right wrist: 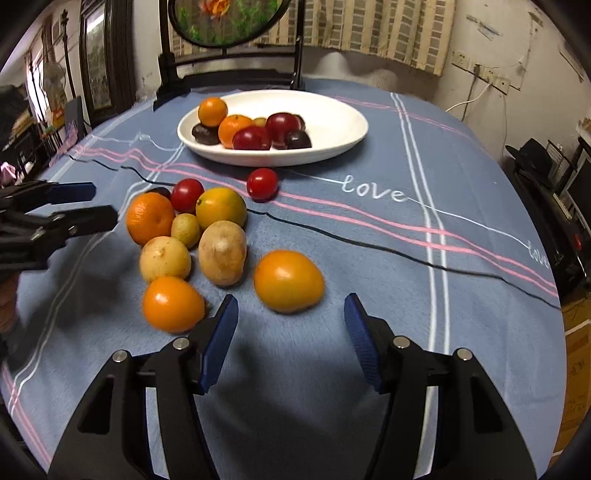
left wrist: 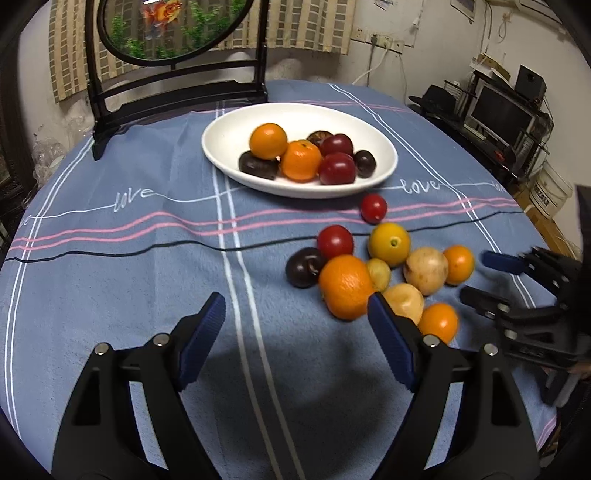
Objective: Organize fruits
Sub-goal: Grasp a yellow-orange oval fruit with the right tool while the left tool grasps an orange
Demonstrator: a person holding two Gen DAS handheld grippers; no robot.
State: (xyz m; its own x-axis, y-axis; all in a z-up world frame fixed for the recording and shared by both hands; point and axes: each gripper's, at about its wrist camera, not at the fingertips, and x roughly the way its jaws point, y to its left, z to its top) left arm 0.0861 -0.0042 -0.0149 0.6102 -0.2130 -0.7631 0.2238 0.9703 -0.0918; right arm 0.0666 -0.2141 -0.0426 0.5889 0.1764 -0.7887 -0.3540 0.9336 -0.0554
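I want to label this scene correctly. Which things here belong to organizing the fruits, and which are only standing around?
For the job:
- white bowl, already holding some fruit
- loose fruits on the tablecloth
- right claw, open
- left claw, open

Just lying about:
- round mirror stand
- blue tablecloth
- black hat

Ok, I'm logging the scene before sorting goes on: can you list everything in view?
dish: 1, white, far middle of table
fruits in dish: 7; two orange, two red, three dark; piled together
loose fruits: 10; four orange to yellow-orange, two red, two tan, one small yellowish, one dark; on cloth before dish
tablecloth: 1, blue with pink, white and black stripes, covers table
round picture: 1, black stand, behind dish
left gripper: black, blue pads, open, empty
right gripper: same, open, empty
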